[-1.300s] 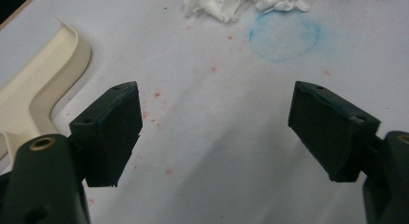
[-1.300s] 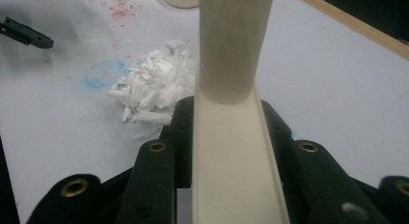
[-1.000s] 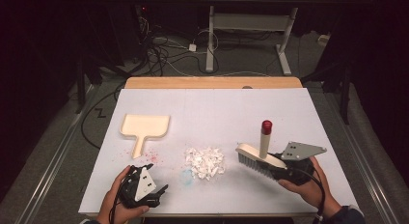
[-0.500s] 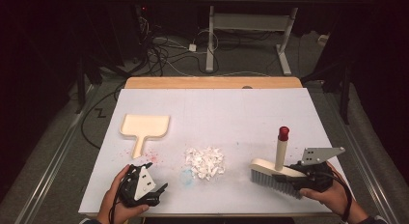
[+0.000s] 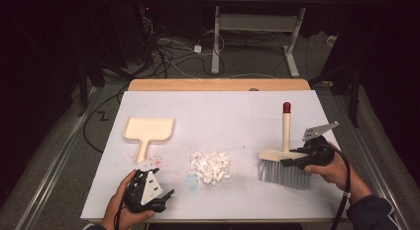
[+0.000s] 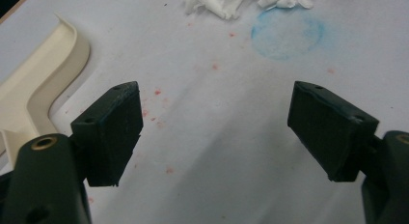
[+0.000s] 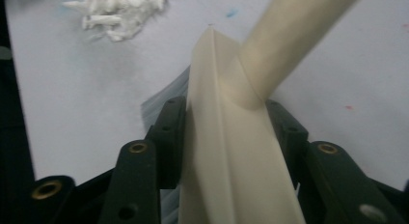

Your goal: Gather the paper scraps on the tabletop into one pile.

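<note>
- Brush point(image 5: 286, 163) stands on the right part of the white table point(image 5: 233, 116), bristles down on the surface, well to the right of the paper scraps point(image 5: 210, 166).
- Its cream head runs roughly left to right across the table in the high view; the handle rises from the head and points away from the person, ending in a red tip point(image 5: 286, 107).
- In the right gripper view the brush is blurred, the handle is cut off at the top edge, and the bristles show only as a grey sliver beside the jaws.
- Right gripper point(image 5: 297, 158) has its jaws closed tight on the brush head, one on each side of the cream back.
- Left gripper point(image 5: 166, 196) rests near the table's front edge, jaws spread wide with nothing between them.
- Dustpan point(image 5: 147, 131) lies flat at the left; in the left gripper view it is cut off by the frame edge.
- Faint red specks and a blue smudge point(image 6: 288, 33) mark the table near the scraps.
</note>
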A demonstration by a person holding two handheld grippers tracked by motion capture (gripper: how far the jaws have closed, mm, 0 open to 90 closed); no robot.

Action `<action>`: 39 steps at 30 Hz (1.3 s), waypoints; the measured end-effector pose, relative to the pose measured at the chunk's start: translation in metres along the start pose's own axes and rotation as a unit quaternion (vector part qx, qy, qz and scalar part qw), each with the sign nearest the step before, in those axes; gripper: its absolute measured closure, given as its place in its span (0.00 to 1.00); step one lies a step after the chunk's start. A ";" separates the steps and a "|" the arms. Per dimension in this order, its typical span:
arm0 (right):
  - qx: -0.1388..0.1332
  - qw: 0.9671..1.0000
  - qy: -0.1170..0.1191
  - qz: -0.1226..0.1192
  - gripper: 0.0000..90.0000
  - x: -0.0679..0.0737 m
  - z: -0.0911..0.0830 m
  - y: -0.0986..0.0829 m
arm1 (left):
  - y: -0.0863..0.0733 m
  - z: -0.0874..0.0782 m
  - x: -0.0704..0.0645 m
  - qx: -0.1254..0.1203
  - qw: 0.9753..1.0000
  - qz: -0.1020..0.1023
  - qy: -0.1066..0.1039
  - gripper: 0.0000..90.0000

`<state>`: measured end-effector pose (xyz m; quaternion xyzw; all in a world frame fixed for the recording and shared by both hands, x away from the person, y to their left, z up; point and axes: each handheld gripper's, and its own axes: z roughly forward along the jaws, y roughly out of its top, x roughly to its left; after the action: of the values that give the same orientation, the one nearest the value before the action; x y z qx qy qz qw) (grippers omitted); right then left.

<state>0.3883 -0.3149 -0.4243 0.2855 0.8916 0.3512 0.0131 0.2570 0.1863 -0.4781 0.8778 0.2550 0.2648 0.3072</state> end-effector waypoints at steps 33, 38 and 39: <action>-0.151 0.954 -0.257 -0.012 0.42 0.013 -0.010 0.015 | 0.001 0.000 0.001 -0.004 1.000 0.002 0.002 0.21; -0.192 0.945 -0.263 -0.023 0.33 0.036 -0.016 0.007 | 0.001 0.001 0.002 -0.004 1.000 0.000 0.004 0.21; -0.199 0.946 -0.254 -0.025 0.32 0.039 -0.017 0.004 | 0.001 0.001 0.003 -0.005 1.000 -0.001 0.004 0.21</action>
<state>0.3536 -0.3025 -0.4017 0.3342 0.7775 0.4373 0.3041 0.2598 0.1872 -0.4773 0.8750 0.2558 0.2695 0.3103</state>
